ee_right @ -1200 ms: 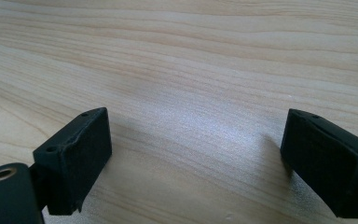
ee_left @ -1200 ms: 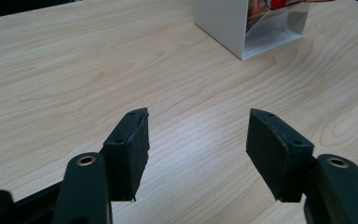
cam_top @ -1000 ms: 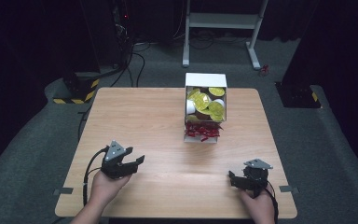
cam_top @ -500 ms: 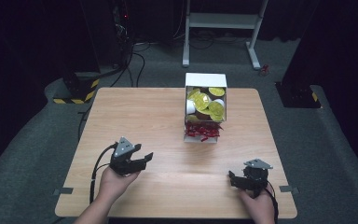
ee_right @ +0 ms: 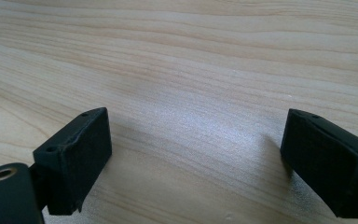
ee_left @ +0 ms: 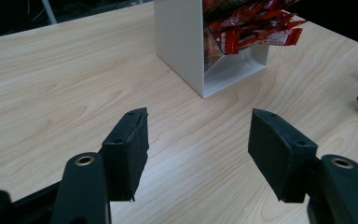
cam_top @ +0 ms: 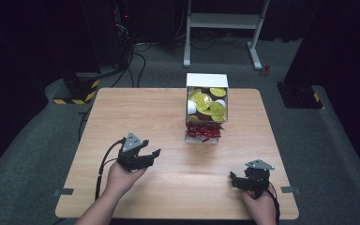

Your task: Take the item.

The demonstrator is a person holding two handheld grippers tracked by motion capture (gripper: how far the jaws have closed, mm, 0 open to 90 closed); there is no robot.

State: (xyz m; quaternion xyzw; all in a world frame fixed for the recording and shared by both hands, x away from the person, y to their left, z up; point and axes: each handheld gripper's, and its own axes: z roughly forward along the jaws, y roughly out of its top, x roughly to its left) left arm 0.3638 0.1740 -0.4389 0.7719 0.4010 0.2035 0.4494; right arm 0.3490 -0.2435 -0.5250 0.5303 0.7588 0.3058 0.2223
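The white box [cam_top: 206, 80] stands just above the middle of the high view, on the far half of the wooden table [cam_top: 122, 112]; its open top holds yellow-lidded cups [cam_top: 208, 104] and its lower front opening shows red packets [cam_top: 203, 131]. In the left gripper view the same box [ee_left: 182, 42] fills the upper centre, with the red packets [ee_left: 251, 32] spilling toward the upper right. Bare table lies between the box and both grippers; nothing stands in between. Beyond the table, at the top of the high view, are a white frame stand [cam_top: 225, 21] and dark cables [cam_top: 131, 56] on the grey floor; a black block with yellow stripes [cam_top: 77, 91] sits at the left.

A forearm comes up from the bottom left of the high view, its hand [cam_top: 122, 176] holding the left gripper [cam_top: 143, 157] above the table, pointed toward the right and slightly up the frame, toward the box. The other hand [cam_top: 260, 206] sits at the bottom right, holding the right gripper [cam_top: 236, 180] low over the table near its front edge, pointed left.

In the left gripper view the left gripper [ee_left: 198, 149] has its jaws well apart, holding nothing, over bare wood. In the right gripper view the right gripper [ee_right: 196, 158] likewise stands wide apart and empty, close above the wood grain.
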